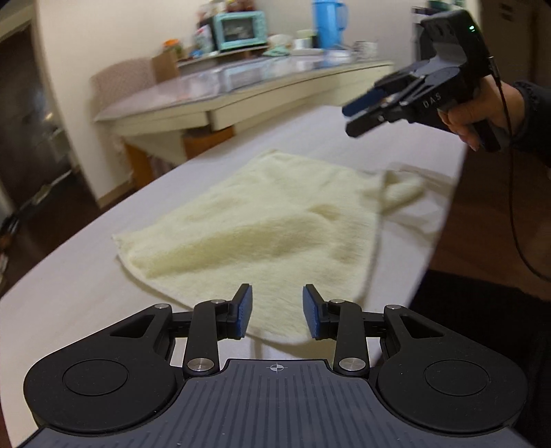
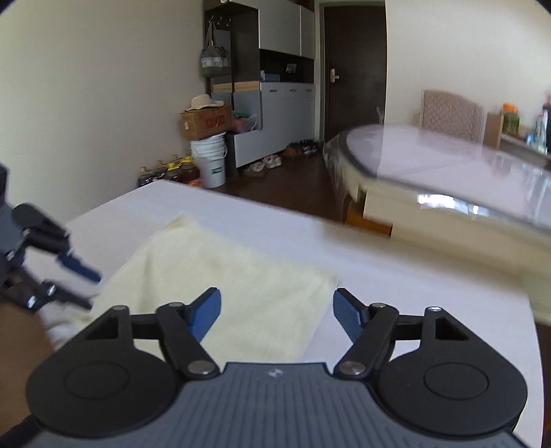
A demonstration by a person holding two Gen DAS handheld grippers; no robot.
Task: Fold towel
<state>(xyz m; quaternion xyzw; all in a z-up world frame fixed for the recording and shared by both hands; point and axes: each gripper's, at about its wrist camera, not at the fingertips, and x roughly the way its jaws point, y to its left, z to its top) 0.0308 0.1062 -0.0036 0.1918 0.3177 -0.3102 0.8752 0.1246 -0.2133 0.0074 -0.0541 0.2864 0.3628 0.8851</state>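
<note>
The towel (image 1: pixel 248 220) is lying folded on the table (image 1: pixel 69 286). Both the left gripper (image 1: pixel 277 312) and the right gripper (image 2: pixel 277 318) are hovering above it, spread and holding nothing.

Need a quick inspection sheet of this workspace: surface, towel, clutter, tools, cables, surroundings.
Surface: white table, flat, towel on it.
Job's things: cream towel lies spread, one corner bunched near the table edge; neither tool holds it.
Clutter: nothing seen on the work table.
Tools: left tool open above the towel's near edge, nothing between the fingers; right tool open above the towel, empty.
Cables: black cable hangs from the right tool's handle, off the table side.
Surroundings: second table behind with a teal oven and a blue jug; boxes, bucket and shoes by the cabinets.
</note>
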